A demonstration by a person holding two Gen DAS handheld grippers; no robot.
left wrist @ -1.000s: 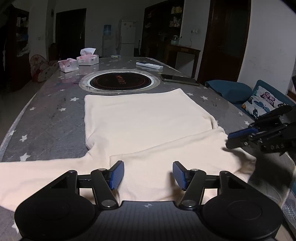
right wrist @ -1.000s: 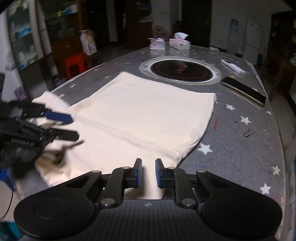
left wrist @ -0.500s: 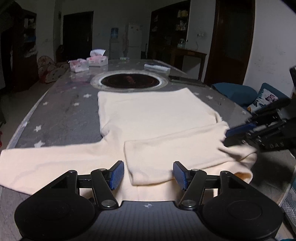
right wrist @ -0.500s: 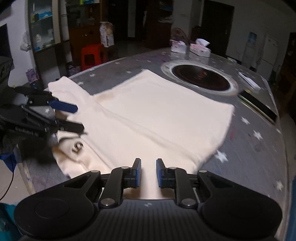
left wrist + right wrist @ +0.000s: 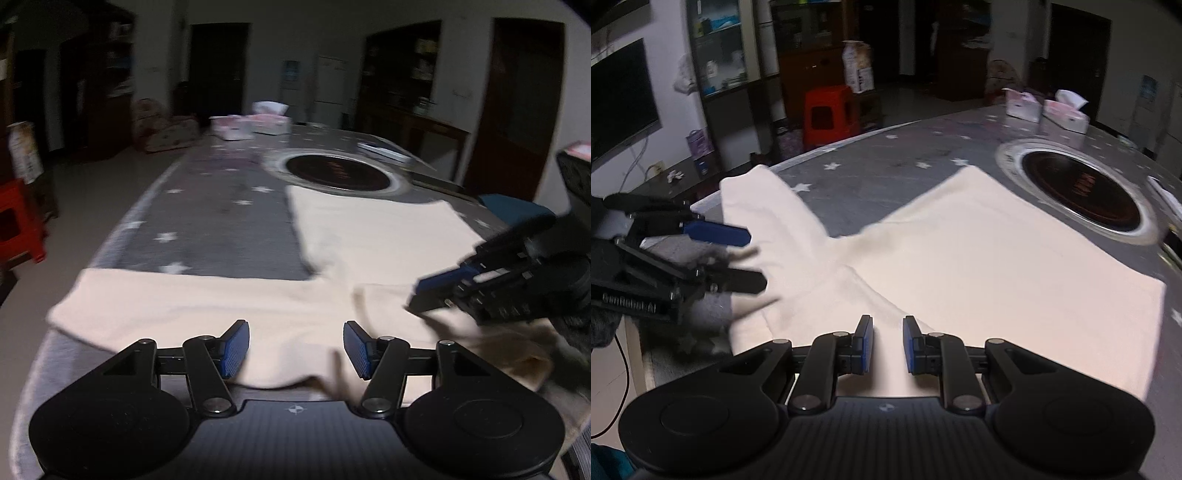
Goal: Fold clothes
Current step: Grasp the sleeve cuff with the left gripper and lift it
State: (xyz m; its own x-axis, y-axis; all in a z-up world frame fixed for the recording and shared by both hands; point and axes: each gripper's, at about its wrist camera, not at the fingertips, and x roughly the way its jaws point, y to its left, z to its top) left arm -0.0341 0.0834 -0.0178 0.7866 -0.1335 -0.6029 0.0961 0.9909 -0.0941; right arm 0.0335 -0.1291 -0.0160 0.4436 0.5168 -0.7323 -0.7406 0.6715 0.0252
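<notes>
A cream long-sleeved top (image 5: 373, 236) lies flat on the grey star-patterned table (image 5: 221, 221); it also shows in the right wrist view (image 5: 979, 251). One sleeve (image 5: 177, 302) stretches out to the left near the table's front edge. My left gripper (image 5: 295, 349) is open and empty just above the top's near edge; it also shows in the right wrist view (image 5: 750, 258). My right gripper (image 5: 886, 341) hovers over the fabric with its jaws a narrow gap apart and nothing between them. It shows in the left wrist view (image 5: 436, 295) low over the folded-in sleeve.
A round black hotplate (image 5: 340, 173) is set in the table beyond the top. Two tissue boxes (image 5: 258, 123) stand at the far end. A remote (image 5: 384, 147) and a dark phone lie at the right. A red stool (image 5: 831, 110) stands on the floor.
Both grippers have swung to the left. The outstretched sleeve now lies in front of the left gripper. The right gripper's jaws have parted a little.
</notes>
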